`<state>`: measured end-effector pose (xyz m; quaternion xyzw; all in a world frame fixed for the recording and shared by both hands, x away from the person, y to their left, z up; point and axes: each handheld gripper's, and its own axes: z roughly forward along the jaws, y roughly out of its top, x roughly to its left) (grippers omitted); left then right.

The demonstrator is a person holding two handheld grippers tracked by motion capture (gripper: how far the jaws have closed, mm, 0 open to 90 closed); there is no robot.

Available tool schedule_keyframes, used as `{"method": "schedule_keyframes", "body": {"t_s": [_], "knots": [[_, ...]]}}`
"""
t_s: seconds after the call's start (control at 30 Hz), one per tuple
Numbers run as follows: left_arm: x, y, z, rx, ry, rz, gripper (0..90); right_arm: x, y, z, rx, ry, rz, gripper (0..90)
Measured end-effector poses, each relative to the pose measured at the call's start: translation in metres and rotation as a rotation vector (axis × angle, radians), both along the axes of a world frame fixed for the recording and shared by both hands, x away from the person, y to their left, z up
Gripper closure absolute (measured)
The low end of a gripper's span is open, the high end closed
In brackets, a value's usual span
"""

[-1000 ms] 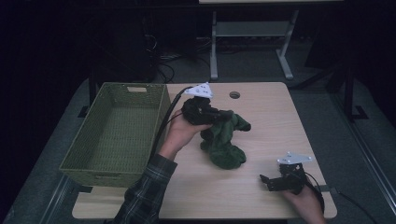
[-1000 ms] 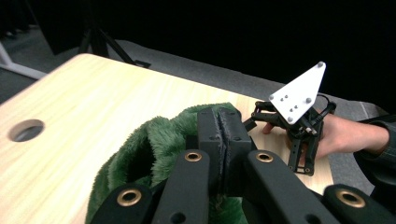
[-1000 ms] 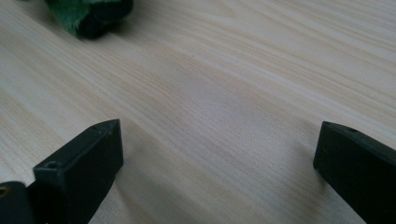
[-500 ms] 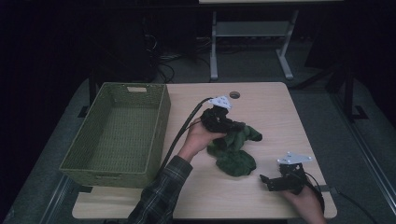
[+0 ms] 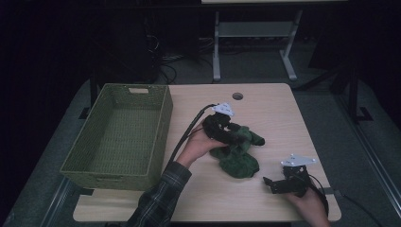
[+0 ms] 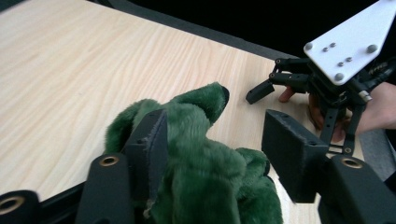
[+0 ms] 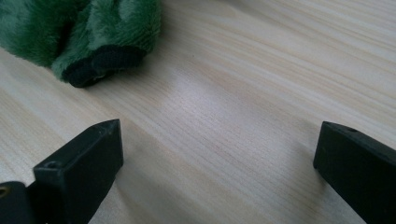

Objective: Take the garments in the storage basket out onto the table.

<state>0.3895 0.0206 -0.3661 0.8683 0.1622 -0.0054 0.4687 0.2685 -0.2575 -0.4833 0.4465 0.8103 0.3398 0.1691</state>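
The left gripper (image 6: 212, 154) has just been opening its blocky matte-black jaws, and the green plush toy (image 6: 205, 172) sits between them: one pad lies against the fuzzy pile, the other stands clear of it, so nothing is pinched. The toy is soft and lumpy, with deep-green fleece and a dark, rounded tip on one limb, and it lies crumpled on the pale wood-grain table (image 5: 265, 113), near the middle and to the right of the woven olive-green basket (image 5: 118, 137). That basket is rectangular, with ribbed wicker walls and a cut-out handle. The right gripper (image 5: 270, 183) rests low at the table's near right edge, its squared black jaws spread wide over bare wood, apart from the toy
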Motion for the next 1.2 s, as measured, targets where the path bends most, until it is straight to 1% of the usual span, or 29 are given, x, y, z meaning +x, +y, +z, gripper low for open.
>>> {"method": "schedule_keyframes", "body": {"t_s": [0.1,0.17,0.27,0.33,0.37,0.43,0.57,0.63,0.7,0.73,0.77,0.83,0.93,1.03,1.13,1.2], "knots": [[-0.008,0.008,0.007,-0.012,-0.011,0.014,39.9,0.000,0.000,0.000,0.000,0.000,0.001,1.3],[-0.016,0.015,0.010,-0.020,-0.017,0.021,41.5,0.000,0.000,0.000,0.000,0.000,0.001,1.3],[-0.027,0.021,0.008,-0.023,-0.015,0.007,44.9,0.000,0.000,0.000,0.000,-0.001,0.000,1.3],[-0.034,0.023,0.005,-0.012,-0.019,-0.010,46.9,0.000,0.000,0.000,0.000,0.000,0.000,1.3],[-0.038,0.023,0.002,-0.011,-0.014,-0.019,48.0,0.000,0.000,0.000,0.000,-0.001,0.001,1.3],[-0.046,0.023,-0.006,-0.015,0.001,-0.025,49.0,0.000,0.000,0.000,0.000,-0.001,0.001,1.3],[-0.055,0.020,-0.018,0.005,0.016,-0.027,50.9,0.000,0.000,0.000,0.000,0.000,0.000,1.3],[-0.059,0.021,-0.022,0.013,0.014,-0.028,50.9,0.000,0.000,0.000,0.000,0.000,0.000,1.3],[-0.064,0.024,-0.026,0.005,0.003,-0.025,50.5,0.000,0.000,0.000,0.000,0.000,0.000,1.4],[-0.069,0.029,-0.030,0.008,-0.005,-0.018,49.8,0.000,0.000,0.000,0.000,0.000,0.000,1.3],[-0.069,0.029,-0.030,0.008,-0.005,-0.018,46.9,0.000,0.000,0.000,0.000,0.000,0.000,1.3],[-0.074,0.036,-0.035,0.007,-0.013,0.002,45.4,-0.002,0.000,0.000,0.000,0.000,-0.004,2.0],[-0.078,0.048,-0.044,0.009,-0.013,0.032,43.5,-0.003,-0.001,0.002,0.001,-0.004,0.004,7.1],[-0.080,0.056,-0.052,0.009,-0.019,0.065,43.5,-0.003,-0.002,0.002,0.003,-0.003,0.005,7.6],[-0.082,0.055,-0.058,0.011,-0.011,0.070,45.4,-0.003,-0.002,0.002,0.002,-0.006,0.006,7.6],[-0.085,0.049,-0.062,0.017,-0.020,0.068,45.7,-0.004,-0.002,0.001,0.005,-0.010,0.006,7.6]]}}
